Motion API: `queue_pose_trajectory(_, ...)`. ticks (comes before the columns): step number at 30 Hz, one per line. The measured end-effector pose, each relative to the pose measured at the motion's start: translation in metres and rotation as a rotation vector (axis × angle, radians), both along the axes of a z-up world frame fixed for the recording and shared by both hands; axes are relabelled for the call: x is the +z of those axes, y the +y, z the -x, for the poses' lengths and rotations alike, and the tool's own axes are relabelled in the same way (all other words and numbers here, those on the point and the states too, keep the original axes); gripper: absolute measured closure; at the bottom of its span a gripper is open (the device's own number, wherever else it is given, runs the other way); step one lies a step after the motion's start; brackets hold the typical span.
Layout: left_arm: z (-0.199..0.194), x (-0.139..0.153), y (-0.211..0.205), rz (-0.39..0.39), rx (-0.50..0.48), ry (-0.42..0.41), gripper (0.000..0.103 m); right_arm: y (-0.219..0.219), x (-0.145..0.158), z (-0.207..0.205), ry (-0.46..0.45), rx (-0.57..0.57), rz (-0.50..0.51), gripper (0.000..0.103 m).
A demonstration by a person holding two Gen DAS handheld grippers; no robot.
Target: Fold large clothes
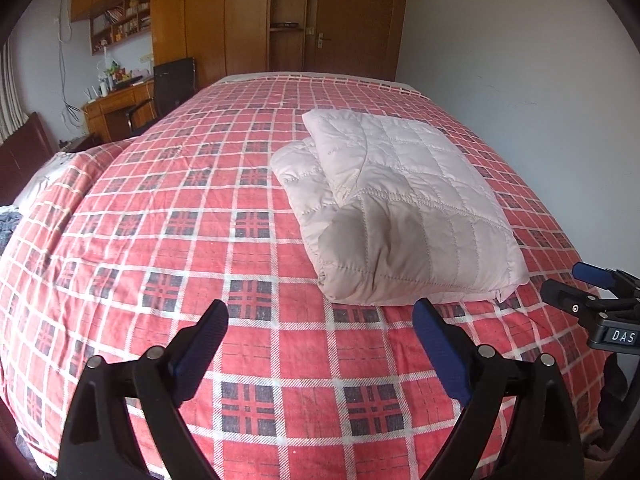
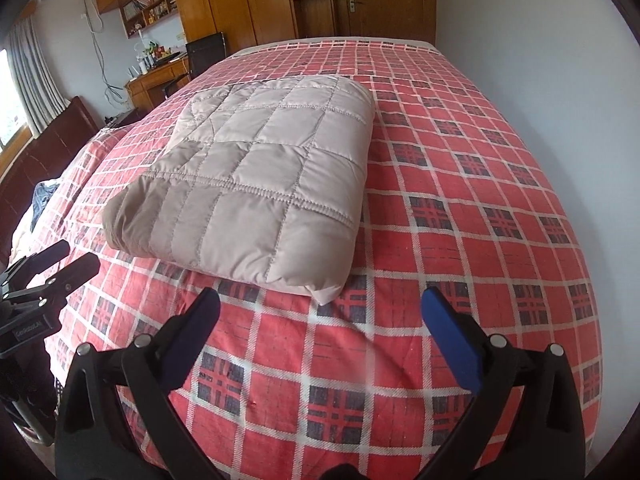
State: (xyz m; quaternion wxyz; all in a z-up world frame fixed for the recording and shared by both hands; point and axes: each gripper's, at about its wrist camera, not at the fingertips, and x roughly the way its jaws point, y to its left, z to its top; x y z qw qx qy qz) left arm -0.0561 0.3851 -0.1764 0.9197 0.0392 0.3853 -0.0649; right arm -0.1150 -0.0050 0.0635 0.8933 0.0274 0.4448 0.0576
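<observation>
Nearest, the left gripper (image 1: 320, 320) and the right gripper (image 2: 320, 308) both hang with jaws wide apart, holding nothing. Just beyond them the folded quilted jacket (image 2: 256, 184) (pale beige) lies on the red checked bedspread (image 2: 460, 200). Farther back stands a wooden wardrobe (image 1: 208, 12).

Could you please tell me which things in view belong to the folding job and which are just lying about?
Part of the job:
- quilted jacket, folded on the plaid bedspread
- left gripper, open
- right gripper, open

Just lying about:
- desk
- black chair
- bookshelf
- door
</observation>
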Motion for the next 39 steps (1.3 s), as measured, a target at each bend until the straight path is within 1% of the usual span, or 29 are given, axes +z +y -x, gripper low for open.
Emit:
queue_pose_trajectory(6,0.004,-0.001,0.003,-0.018,0.035,0.004,0.010,0.008,-0.001,0.002,0.000,-0.015,0.045,0.003)
queue_pose_trajectory(11,0.004,-0.007,0.003,-0.013,0.038,0.041,0.010,0.014,-0.005,0.003,0.018,-0.015,0.037,0.003)
queue_pose_trajectory(16,-0.001,-0.016,0.002,-0.037,0.045,0.084,0.010,0.019,-0.015,0.001,0.056,-0.025,0.076,0.003)
queue_pose_trajectory(19,-0.002,-0.020,0.003,-0.023,0.042,0.108,0.010,0.021,-0.020,0.000,0.073,-0.018,0.071,0.003)
queue_pose_trajectory(24,-0.001,-0.017,0.001,-0.044,0.051,0.086,0.010,0.022,-0.019,-0.001,0.070,-0.021,0.066,0.003)
queue_pose_trajectory(28,0.002,-0.012,0.002,-0.077,0.060,0.054,0.010,0.025,-0.012,-0.001,0.045,-0.035,0.089,0.003)
queue_pose_trajectory(34,0.003,-0.011,0.001,-0.096,0.057,0.042,0.010,0.027,-0.006,0.000,0.026,-0.049,0.103,0.003)
queue_pose_trajectory(39,0.001,-0.013,0.002,-0.088,0.062,0.049,0.010,0.025,-0.007,-0.003,0.027,-0.081,0.117,0.003)
